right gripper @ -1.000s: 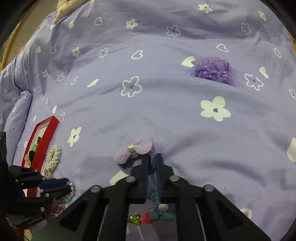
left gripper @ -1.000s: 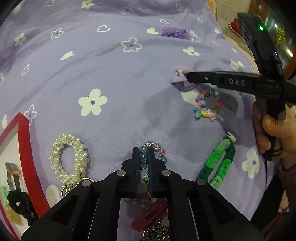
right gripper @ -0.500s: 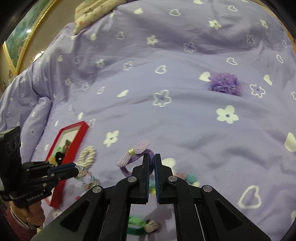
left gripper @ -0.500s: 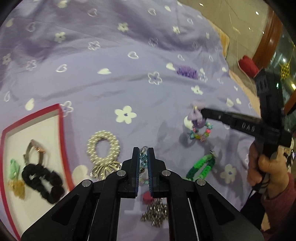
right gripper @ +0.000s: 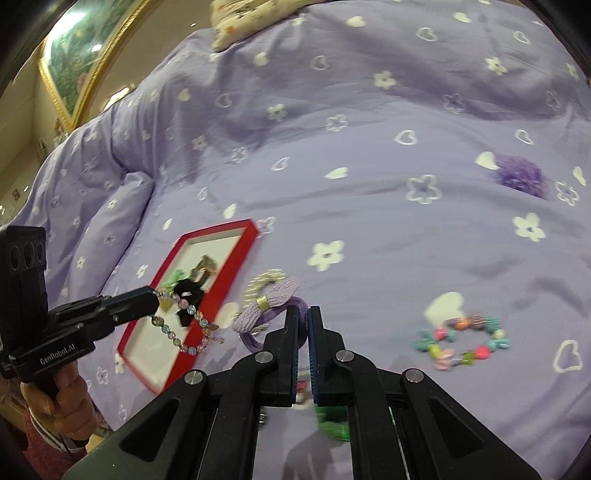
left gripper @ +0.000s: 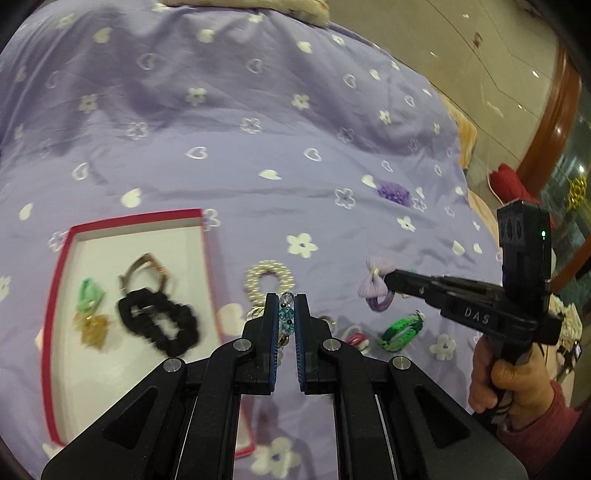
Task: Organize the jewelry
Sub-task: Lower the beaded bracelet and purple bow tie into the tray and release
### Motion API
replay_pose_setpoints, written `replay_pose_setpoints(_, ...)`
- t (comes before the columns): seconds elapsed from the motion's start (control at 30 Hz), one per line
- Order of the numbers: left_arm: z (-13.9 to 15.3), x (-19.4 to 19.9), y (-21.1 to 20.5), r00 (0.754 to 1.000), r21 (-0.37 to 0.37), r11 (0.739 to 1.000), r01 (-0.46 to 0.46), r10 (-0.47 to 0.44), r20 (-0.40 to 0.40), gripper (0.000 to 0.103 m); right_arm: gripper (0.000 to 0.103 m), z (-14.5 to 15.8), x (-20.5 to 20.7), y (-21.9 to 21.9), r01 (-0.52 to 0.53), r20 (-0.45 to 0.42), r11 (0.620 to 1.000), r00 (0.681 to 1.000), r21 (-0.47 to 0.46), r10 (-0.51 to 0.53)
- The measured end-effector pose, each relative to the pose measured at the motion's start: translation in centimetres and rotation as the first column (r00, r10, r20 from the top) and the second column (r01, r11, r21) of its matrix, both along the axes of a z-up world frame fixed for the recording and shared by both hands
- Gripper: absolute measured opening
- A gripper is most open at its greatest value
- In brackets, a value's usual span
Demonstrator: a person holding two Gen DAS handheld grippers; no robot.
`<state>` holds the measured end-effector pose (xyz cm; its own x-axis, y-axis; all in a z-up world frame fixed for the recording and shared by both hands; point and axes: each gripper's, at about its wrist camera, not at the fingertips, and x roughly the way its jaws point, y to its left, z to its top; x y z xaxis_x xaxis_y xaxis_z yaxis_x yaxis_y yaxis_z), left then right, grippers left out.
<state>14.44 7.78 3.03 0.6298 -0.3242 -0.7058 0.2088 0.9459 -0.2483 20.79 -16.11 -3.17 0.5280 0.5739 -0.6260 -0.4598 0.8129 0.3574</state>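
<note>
From the left wrist, the left gripper [left gripper: 287, 314] clamps a crystal bead bracelet [left gripper: 286, 315] in its fingers, raised above the bed [left gripper: 258, 155] beside the red box [left gripper: 207, 266].

From the right wrist, the right gripper [right gripper: 303, 325] pinches the lilac bow hair tie [right gripper: 267, 302], lifted near the pearl bracelet [right gripper: 263, 280].

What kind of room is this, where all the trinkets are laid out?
Most likely a bedroom at home: the jewelry lies on a soft lilac quilt printed with white flowers and hearts, a floral pillow sits at its far end, and a gold-framed picture hangs on the wall.
</note>
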Motion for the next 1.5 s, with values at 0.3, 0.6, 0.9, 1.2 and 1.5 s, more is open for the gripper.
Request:
replay_pose_setpoints(0.3,-0.5,-2.0,4.9,0.994,-0.026,0.994,-0.107,0.106,-0.005,0.007,0.004,-0.5,-1.2,4.7,-0.086,-0.012,0.996,0.996,-0.005,0.086)
replay_pose_setpoints(0.6,-1.1,-2.8,8.4,0.985,-0.04,0.984,-0.175,0.175,-0.013,0.007,0.004,-0.8,-1.7,8.9,-0.165,-0.025,0.986,0.986,-0.007,0.165)
replay_pose_setpoints(0.9,-2.8,-2.7,11.0,0.974,-0.054,0.973,-0.223,0.221,-0.04,0.007,0.004,-1.2,-1.8,13.6,-0.24,-0.029,0.97,0.971,-0.031,0.239)
replay_pose_setpoints(1.2,-4.9,-1.5,12.6,0.965,-0.045,0.966,-0.254,0.251,-0.075,0.007,0.004,-3.1,-0.9,17.2,-0.286,-0.064,0.953,0.958,-0.104,0.28)
replay_pose_setpoints(1.5,-8.0,-0.3,15.6,0.933,0.06,0.941,-0.333,0.338,-0.123,0.007,0.004,-5.2,0.7,19.3,-0.3,-0.093,0.936,0.953,-0.185,0.287)
